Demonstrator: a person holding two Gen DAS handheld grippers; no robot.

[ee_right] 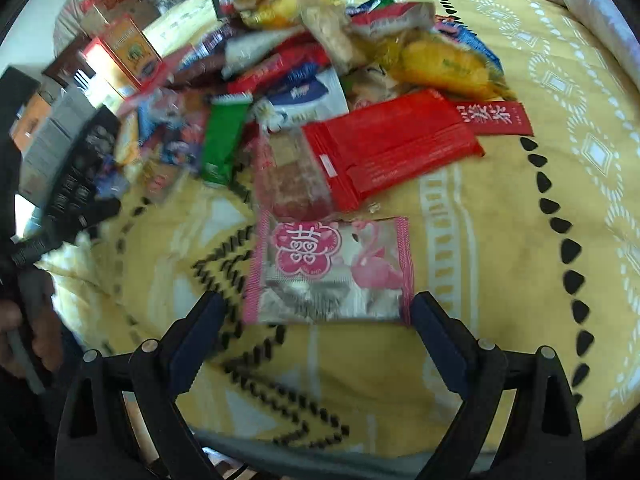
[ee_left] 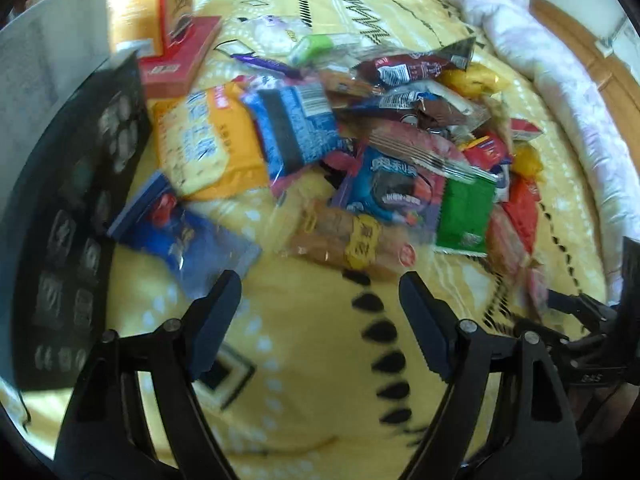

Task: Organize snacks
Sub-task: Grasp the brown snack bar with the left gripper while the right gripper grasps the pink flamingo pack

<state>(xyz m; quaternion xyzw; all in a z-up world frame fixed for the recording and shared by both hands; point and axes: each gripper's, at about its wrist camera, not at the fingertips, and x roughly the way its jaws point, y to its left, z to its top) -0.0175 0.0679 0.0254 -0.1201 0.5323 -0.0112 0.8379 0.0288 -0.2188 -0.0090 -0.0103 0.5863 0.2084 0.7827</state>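
1. Right wrist view: right gripper (ee_right: 316, 340) spread wide, angled down over the yellow blanket (ee_right: 500, 208), nothing between the pads.
2. Lying just beyond the fingertips, flat on the blanket: a pink flamingo packet (ee_right: 328, 272), roughly square, slightly longer left to right, its near edge almost level with the two tips.
3. Packet width nearly filling the gap between the jaws; left tip beside the near-left corner, right tip beside the near-right corner; touching or just apart, impossible to tell.
4. Farther off: a red wrapper (ee_right: 388, 148), then the main snack pile (ee_right: 320, 40) at the far side.
5. Left wrist view: left gripper (ee_left: 320, 316) also parted, somewhat narrower, empty, over bare blanket.
6. Nearest to it: a clear pack of brown snacks with a yellow band (ee_left: 348, 244), long axis left to right, just beyond the tips; a blue packet (ee_left: 188, 244) near the left tip.
7. Judged closer to a grasp: the right gripper, needing only a short push forward and down to straddle the flamingo packet across its width.
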